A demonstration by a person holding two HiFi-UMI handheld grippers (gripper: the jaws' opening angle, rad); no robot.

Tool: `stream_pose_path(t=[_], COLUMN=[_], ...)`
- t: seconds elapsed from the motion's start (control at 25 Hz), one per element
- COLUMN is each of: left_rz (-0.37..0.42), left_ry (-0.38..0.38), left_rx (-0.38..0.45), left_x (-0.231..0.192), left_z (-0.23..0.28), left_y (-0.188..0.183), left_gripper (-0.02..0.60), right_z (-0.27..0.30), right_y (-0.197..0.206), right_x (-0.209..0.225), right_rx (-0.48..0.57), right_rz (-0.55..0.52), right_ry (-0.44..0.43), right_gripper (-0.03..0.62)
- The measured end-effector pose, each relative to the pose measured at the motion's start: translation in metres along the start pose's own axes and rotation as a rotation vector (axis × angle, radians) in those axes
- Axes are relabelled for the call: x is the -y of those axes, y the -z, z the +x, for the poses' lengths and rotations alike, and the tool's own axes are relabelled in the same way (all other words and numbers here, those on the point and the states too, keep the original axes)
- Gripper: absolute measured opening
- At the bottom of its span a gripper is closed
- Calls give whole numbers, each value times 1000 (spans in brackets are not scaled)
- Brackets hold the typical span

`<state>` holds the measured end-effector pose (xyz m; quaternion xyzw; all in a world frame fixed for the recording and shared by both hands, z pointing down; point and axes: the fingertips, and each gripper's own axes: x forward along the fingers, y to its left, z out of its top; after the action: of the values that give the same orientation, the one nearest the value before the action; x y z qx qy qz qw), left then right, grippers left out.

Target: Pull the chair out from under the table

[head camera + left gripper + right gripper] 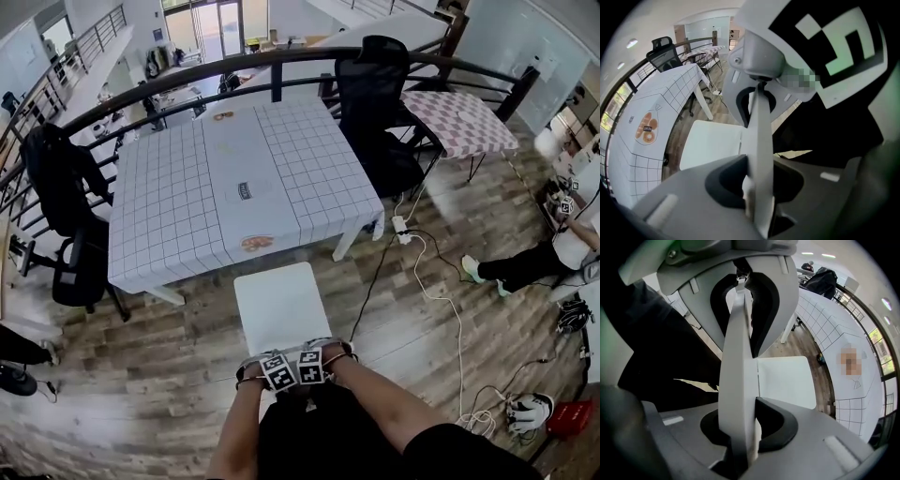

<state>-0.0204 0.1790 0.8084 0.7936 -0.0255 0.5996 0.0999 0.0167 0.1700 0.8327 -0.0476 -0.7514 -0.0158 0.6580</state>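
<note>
While you grip its backrest (759,140), white chair (281,305): standing clear of the checked tabletop (178,197).
Left tool (278,372) and right tool (312,366), side by side, each clamped on the backrest's thin panel; seat over wood floor (169,347), front edge just beside the tabletop's near edge.

Nothing is readable; the printed label (245,190) on the tablecloth (169,206) is too small.

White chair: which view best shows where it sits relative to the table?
Head view: it shows the white chair, seat fully visible, standing just in front of the table. The two gripper views mostly show its backrest edge, clamped by the left gripper and right gripper, plus part of the seat.
</note>
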Motion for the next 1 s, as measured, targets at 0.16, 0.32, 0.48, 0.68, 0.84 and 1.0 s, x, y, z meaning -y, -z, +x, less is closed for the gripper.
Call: stream_pose_path(t=[0.16, 0.32, 0.48, 0.68, 0.84, 1.0], left_rz=[6, 22, -18, -191, -247, -314], left_ry=[13, -19, 3, 32, -11, -91], left_rx=[0, 30, 104, 262, 444, 618], left_x=[19, 25, 3, 16, 13, 5], left_z=[-21, -18, -13, -91, -132, -164], left_y=[0, 1, 0, -12, -28, -38], left_gripper=[98, 116, 103, 87, 80, 81], right_z=[-23, -27, -19, -94, -123, -161], right_y=[-6, -5, 2, 3, -2, -21], right_x=[-16, -22, 1, -12, 8, 36], right_rx=[2, 47, 126, 235, 413, 631], right_rz=[1, 123, 192, 324, 522, 662], right_ry=[18, -12, -36, -87, -30, 52], right_gripper=[83, 152, 143, 138, 133, 130])
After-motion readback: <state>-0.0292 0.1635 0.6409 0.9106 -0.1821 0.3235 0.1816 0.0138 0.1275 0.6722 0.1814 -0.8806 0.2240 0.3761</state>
